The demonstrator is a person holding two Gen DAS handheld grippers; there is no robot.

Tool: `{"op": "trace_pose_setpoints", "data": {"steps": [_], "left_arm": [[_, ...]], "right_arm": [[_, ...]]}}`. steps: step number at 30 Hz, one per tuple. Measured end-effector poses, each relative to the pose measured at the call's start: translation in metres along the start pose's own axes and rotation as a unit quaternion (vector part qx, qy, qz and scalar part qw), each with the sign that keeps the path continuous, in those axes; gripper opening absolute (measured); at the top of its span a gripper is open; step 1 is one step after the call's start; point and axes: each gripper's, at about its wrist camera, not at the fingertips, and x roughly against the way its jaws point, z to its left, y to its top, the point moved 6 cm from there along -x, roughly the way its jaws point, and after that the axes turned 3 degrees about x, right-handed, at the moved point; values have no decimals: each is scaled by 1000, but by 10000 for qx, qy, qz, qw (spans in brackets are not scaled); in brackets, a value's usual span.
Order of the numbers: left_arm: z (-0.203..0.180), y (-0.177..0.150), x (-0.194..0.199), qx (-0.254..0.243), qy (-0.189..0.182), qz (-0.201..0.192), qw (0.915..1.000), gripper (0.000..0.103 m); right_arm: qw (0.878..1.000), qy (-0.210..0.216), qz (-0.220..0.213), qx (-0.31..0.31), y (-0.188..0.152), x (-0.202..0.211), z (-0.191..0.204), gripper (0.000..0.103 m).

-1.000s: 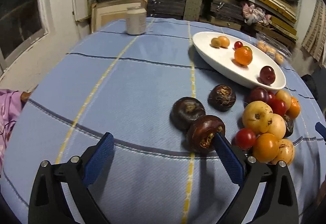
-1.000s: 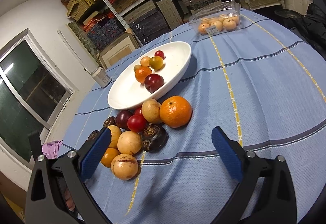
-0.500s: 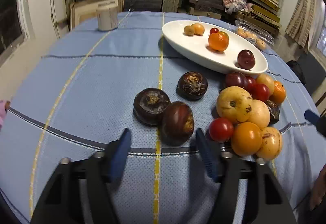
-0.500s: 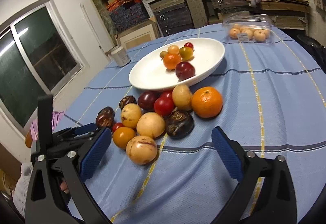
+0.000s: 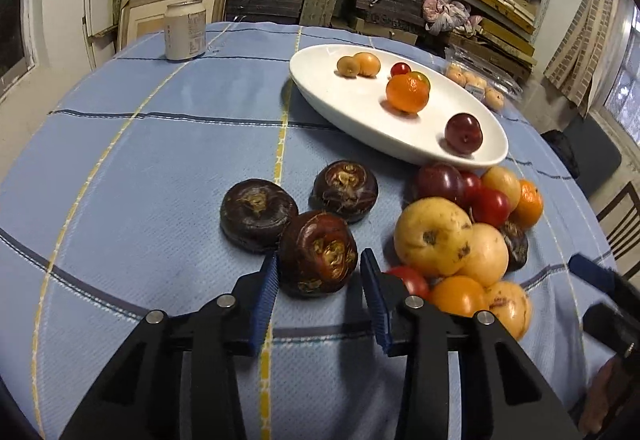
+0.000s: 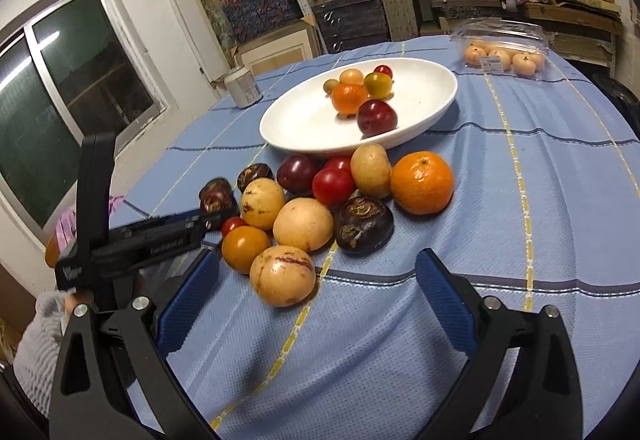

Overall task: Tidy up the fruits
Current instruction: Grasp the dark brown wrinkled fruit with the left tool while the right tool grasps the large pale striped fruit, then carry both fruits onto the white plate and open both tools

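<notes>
**Ana:** Shelves stacked with flat boxes fill the back wall, and in front of them sits a round table (image 5: 152, 144) under a blue cloth with yellow and dark stripes.

**Ben:** What's the biggest thing on it?

**Ana:** That's the white oval dish (image 5: 360, 112), holding an orange, a dark red plum and a few small fruits. Just in front of its near rim lies the fruit pile (image 6: 320, 200): yellow round fruits, red tomatoes, a plum, a big orange (image 6: 422, 182) and one dark chestnut-like fruit.

**Ben:** And the grippers?

**Ana:** The left gripper (image 5: 318, 282) is low over the cloth, its blue pads close on either side of a dark brown water chestnut (image 5: 318, 254). Whether they press it or only bracket it, I cannot tell. Two more water chestnuts (image 5: 258, 214) lie just behind, one touching it.

**Ben:** The right one?

**Ana:** The right gripper (image 6: 316, 300) has its jaws spread wide, nothing between them, hovering near the pile's front edge.

**Ben:** Anything smaller?

**Ana:** A pale can (image 5: 185, 30) stands at the far left edge, and a clear plastic box of small oranges (image 6: 504, 54) sits at the far right.
</notes>
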Motion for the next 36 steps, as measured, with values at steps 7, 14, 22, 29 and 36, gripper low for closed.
{"op": "trace_pose_setpoints", "data": {"steps": [7,14,22,29,36], "left_arm": [[2,8,-6,127,-95,-20,9999,42],[2,7,-1,61,-120,-90,9999,38],[-1,6,20,-19,-203,-323,9993,38],[-10,3,23,-153,-286,-303,9990,38],[-14,1,25,-225,-261,-369,9987,38]], "right_arm": [[9995,2,160,256,-8,-8,11,97],[9990,24,280,352,-13,-14,16,85],[9965,64,585,591,-23,-30,32,66],[9963,32,722,474,-21,-44,31,49],[9960,214,739,445,-22,-44,31,45]]}}
